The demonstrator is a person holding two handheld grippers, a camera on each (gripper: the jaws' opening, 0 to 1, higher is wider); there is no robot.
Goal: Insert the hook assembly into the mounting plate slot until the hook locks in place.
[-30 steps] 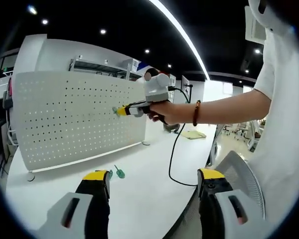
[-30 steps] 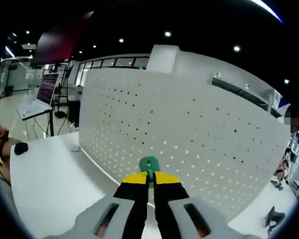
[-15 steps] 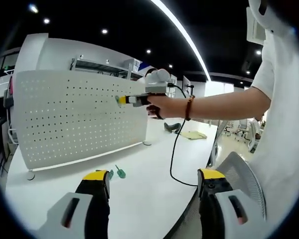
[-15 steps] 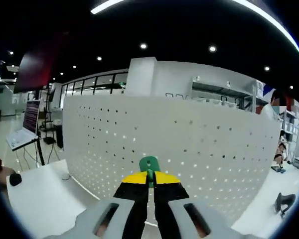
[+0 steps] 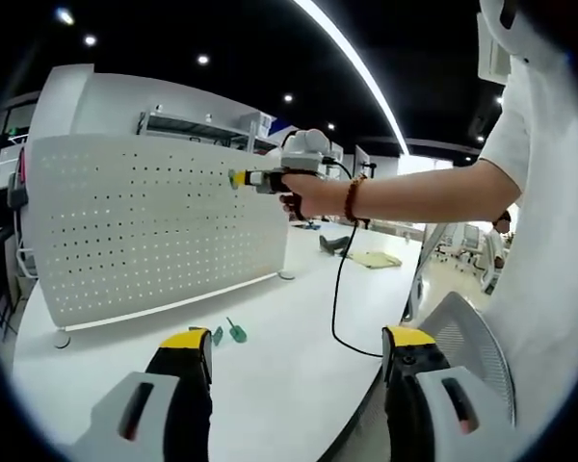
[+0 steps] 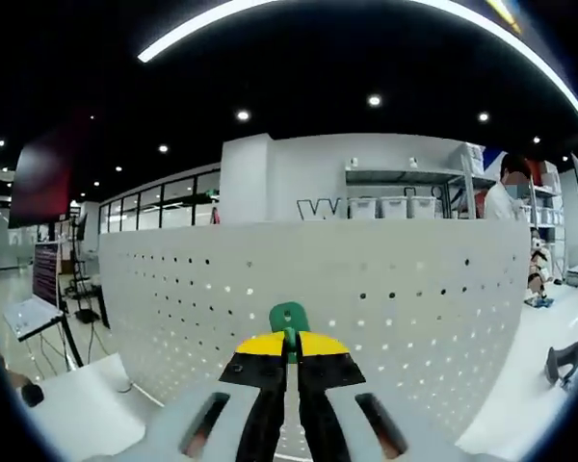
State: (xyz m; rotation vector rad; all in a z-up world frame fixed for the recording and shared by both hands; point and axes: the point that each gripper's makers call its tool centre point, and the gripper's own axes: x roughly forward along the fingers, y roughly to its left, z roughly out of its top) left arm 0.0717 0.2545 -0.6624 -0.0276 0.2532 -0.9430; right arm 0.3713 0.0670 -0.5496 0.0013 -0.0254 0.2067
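Raised since a second ago, the right gripper now sits at the top rows of the white pegboard, no longer mid-panel. Its jaws are clamped on a green hook, which stands just in front of the perforated panel; contact cannot be told. Two more green hooks lie on the white table below. Low over that table, the left gripper is spread wide, holding nothing.
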